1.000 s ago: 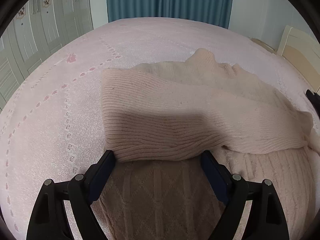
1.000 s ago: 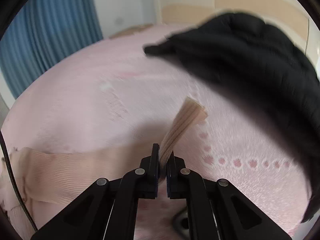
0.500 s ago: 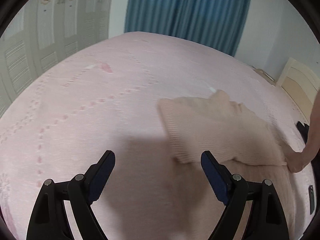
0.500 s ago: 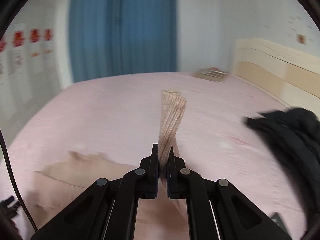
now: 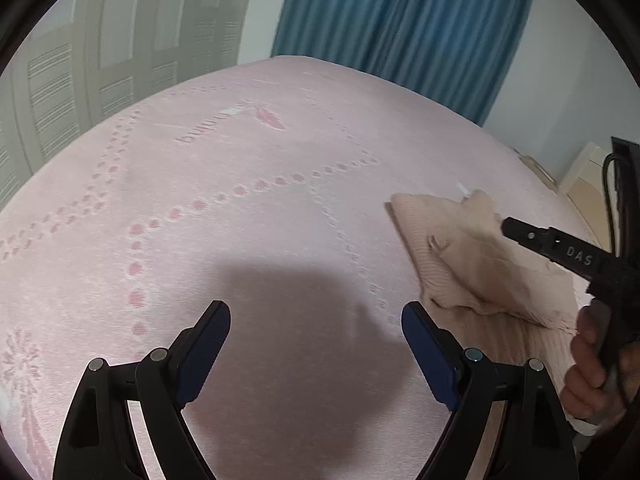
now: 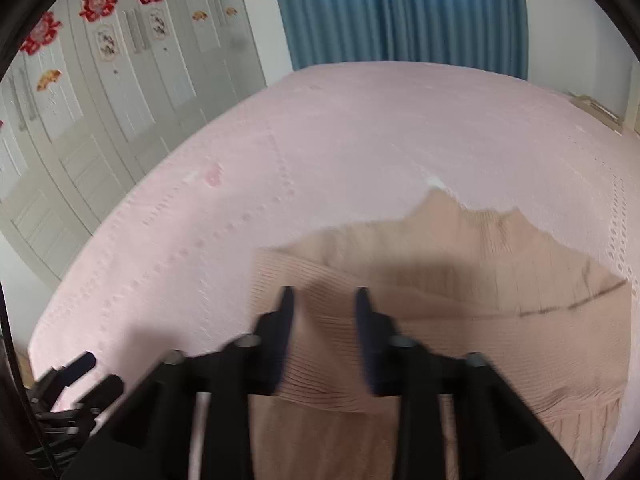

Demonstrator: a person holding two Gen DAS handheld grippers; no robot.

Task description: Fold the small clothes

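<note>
A beige knit sweater [image 6: 460, 320] lies flat on the pink bedspread [image 6: 360, 140], with a ribbed sleeve [image 6: 320, 344] folded across its body. My right gripper [image 6: 324, 304] hovers just over that sleeve. Its jaws are opening and nothing is pinched between them. In the left wrist view the sweater [image 5: 460, 264] sits at the right, and a hand [image 5: 592, 368] holds the right gripper [image 5: 510, 226] above it. My left gripper [image 5: 316, 320] is wide open over bare bedspread, left of the sweater, with nothing between its fingers.
Blue curtains [image 5: 400, 20] hang behind the bed's far edge. White wardrobe doors [image 6: 120, 100] with red decorations stand along the left. A wooden headboard [image 5: 580, 176] edges the far right. The left gripper [image 6: 76, 376] shows at the right wrist view's lower left.
The right gripper swung across the bed with the sleeve, laid it over the sweater and let go as its jaws parted. The left gripper slid left, off the sweater onto bare bedspread.
</note>
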